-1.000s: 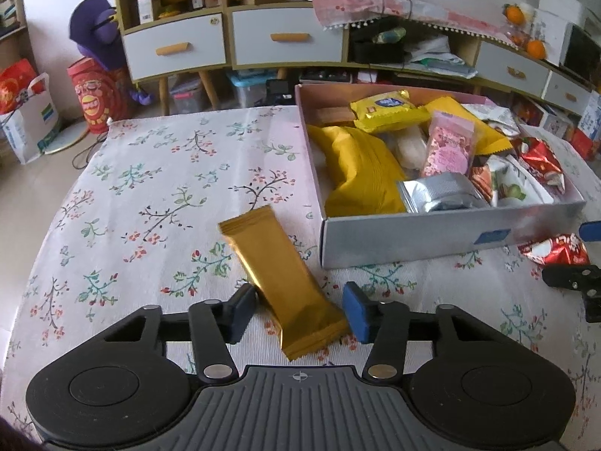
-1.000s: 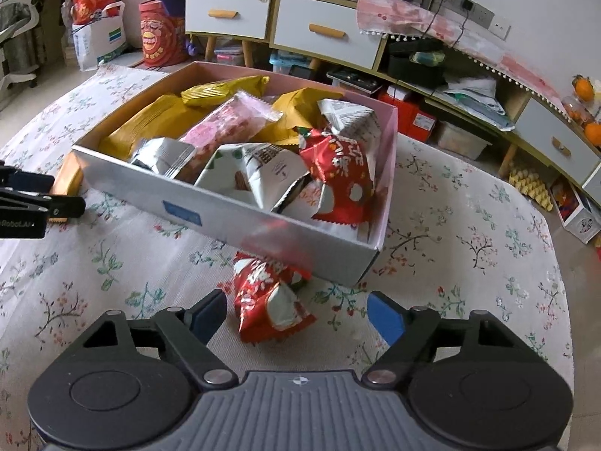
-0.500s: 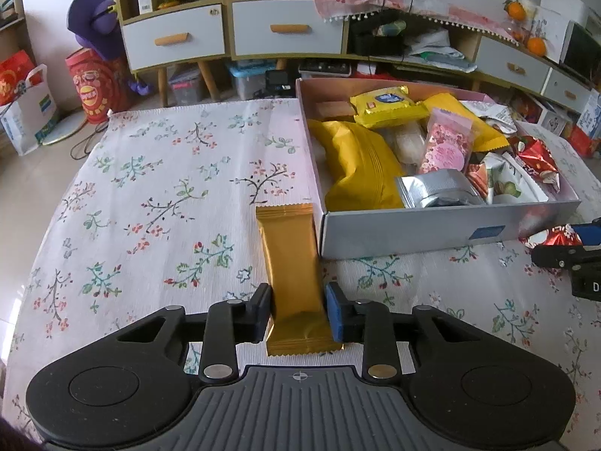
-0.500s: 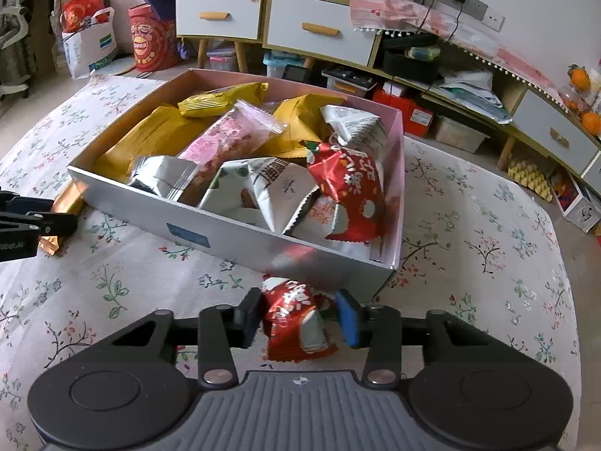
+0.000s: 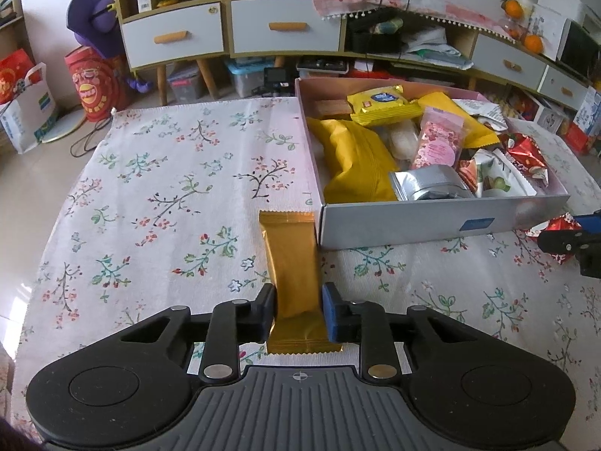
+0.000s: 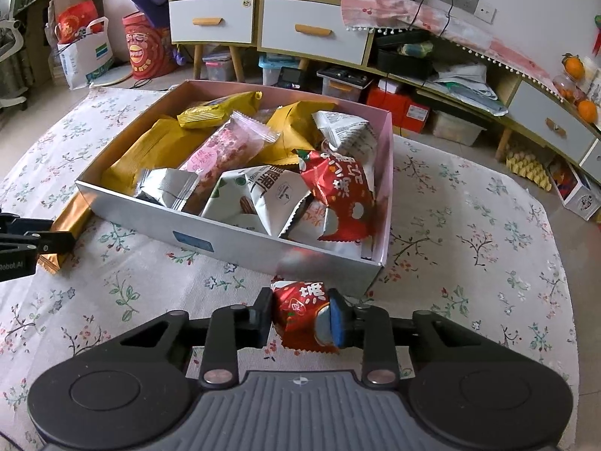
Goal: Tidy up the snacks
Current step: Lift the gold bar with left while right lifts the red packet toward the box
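Observation:
My left gripper (image 5: 297,310) is shut on a long gold snack bar (image 5: 291,259), held by its near end; the bar's far end points at the front left corner of the snack box (image 5: 413,221). My right gripper (image 6: 300,314) is shut on a red snack packet (image 6: 302,312), just in front of the box's front wall (image 6: 240,240) near its right corner. The open box holds several packets: yellow, pink, silver, white and red. The right gripper shows at the right edge of the left wrist view (image 5: 571,242); the left gripper shows at the left edge of the right wrist view (image 6: 22,242).
The box stands on a floral tablecloth (image 5: 169,195) covering the table. Beyond the table are drawer cabinets (image 5: 233,26), storage bins and bags on the floor (image 5: 26,105). The cloth left of the box is bare.
Both grippers closed: the left on the gold bar, the right on the red packet. The gold bar turned from slanting to straight along the fingers. Both packets now sit between the pads.

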A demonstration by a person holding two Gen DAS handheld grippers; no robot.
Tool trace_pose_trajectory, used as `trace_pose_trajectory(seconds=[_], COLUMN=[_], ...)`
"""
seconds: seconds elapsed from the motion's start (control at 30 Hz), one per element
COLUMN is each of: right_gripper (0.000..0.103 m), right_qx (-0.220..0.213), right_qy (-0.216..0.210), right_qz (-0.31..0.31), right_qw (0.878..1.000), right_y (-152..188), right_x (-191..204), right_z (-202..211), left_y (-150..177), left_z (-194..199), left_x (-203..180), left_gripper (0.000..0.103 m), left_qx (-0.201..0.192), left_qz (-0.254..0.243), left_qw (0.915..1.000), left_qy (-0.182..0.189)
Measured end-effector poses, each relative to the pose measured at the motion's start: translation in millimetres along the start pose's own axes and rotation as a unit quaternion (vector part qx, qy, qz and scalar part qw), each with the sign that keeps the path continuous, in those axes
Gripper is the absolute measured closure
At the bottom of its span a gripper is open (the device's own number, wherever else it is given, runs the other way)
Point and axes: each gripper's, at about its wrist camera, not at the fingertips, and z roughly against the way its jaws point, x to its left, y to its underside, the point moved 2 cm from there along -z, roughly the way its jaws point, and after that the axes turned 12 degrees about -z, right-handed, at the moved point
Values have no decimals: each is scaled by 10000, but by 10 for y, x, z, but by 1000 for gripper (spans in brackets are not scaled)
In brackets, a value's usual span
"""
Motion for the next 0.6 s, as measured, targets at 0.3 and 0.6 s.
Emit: trace_pose_trajectory(seconds=[0.3, 0.6], right_gripper=[98, 98], right_qx=[-13, -8], right_qy=[-41, -88], right_qz=[50, -40], right_qw=[10000, 10000], right_y=[-6, -2], right_x=[14, -18], right_z=[108, 234], left_y=[-12, -55], left_z=[102, 237], left_x=[-8, 5], left_gripper=[81, 103], left_qx=[-38, -98], left_qz=[-26, 3], left_qw=[10000, 9996], left_qy=[46, 249])
